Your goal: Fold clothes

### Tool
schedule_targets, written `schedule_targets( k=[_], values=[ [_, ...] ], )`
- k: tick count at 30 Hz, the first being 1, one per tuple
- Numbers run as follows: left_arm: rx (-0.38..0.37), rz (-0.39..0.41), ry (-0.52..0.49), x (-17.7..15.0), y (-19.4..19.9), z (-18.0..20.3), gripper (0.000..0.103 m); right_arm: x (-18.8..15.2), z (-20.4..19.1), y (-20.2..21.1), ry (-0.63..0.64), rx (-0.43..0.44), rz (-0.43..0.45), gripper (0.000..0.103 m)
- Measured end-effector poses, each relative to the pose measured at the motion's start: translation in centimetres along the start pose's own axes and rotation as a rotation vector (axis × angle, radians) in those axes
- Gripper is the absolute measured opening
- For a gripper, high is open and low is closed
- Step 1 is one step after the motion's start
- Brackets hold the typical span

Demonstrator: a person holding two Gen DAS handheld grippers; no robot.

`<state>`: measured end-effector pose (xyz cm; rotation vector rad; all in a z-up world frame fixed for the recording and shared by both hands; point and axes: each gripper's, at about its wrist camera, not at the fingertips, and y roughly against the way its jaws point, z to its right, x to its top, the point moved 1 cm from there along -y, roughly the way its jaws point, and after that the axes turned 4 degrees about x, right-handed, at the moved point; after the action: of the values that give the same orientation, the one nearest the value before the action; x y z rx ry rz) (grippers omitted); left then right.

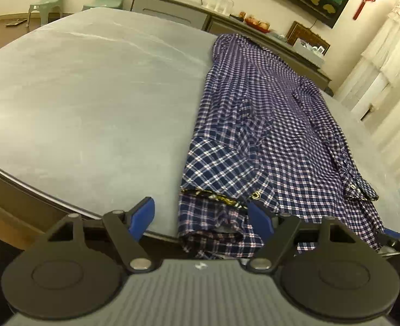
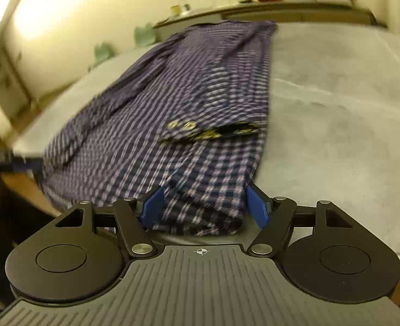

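A blue and white checked shirt (image 1: pixel 270 135) lies lengthwise on the grey table (image 1: pixel 91 95), its sides folded inward. Its near end hangs over the table's front edge. My left gripper (image 1: pixel 202 220) is open at that edge, with the shirt's near left corner between its blue fingers (image 1: pixel 143 217). In the right wrist view, which is blurred by motion, the shirt (image 2: pixel 172 95) runs away from me with a cuff (image 2: pixel 208 131) lying across it. My right gripper (image 2: pixel 205 206) is open around the shirt's near right corner.
A long sideboard (image 1: pixel 227 21) with glassware, fruit and a box stands behind the table. Two green plastic chairs (image 1: pixel 48 0) stand at the far left wall. White curtains (image 1: pixel 384 62) hang at the right. The table's left half (image 1: pixel 64 108) carries nothing.
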<state>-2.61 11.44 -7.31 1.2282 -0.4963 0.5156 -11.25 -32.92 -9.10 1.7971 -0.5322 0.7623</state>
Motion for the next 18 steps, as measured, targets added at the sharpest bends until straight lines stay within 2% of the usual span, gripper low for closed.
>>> schedule_targets(
  k=[1,2,3,4,7,9,12,16,18],
  values=[
    [-0.008,-0.006,-0.021,0.1,-0.3,0.4,0.068,-0.1,-0.7,0.1,0.045,-0.022,-0.003,0.053],
    [-0.015,-0.013,-0.043,0.2,-0.7,0.9,0.040,-0.1,-1.1,0.1,0.078,-0.042,-0.004,0.034],
    [-0.011,-0.018,-0.051,0.2,-0.8,1.1,0.017,0.0,-1.4,0.1,0.090,-0.049,-0.007,0.016],
    [-0.004,-0.023,-0.057,0.2,-0.9,1.2,0.012,0.1,-1.6,0.1,0.096,-0.051,-0.009,0.010],
    [-0.020,-0.031,-0.046,0.5,-1.0,1.1,0.006,0.3,-1.4,0.3,0.068,-0.036,-0.013,0.004],
    [-0.076,-0.046,-0.014,0.9,-0.7,0.5,0.005,1.0,-1.1,0.7,0.035,-0.007,-0.005,0.003],
    [-0.179,-0.045,0.010,3.3,-0.1,0.1,0.005,3.0,-0.5,1.5,-0.015,0.060,0.023,0.003],
    [-0.282,-0.015,0.060,10.0,-1.5,0.3,0.005,9.0,1.8,2.3,-0.106,0.168,0.081,0.003],
    [-0.293,0.008,0.114,15.0,-3.9,0.3,0.005,13.1,3.7,1.6,-0.170,0.195,0.112,0.003]
  ],
)
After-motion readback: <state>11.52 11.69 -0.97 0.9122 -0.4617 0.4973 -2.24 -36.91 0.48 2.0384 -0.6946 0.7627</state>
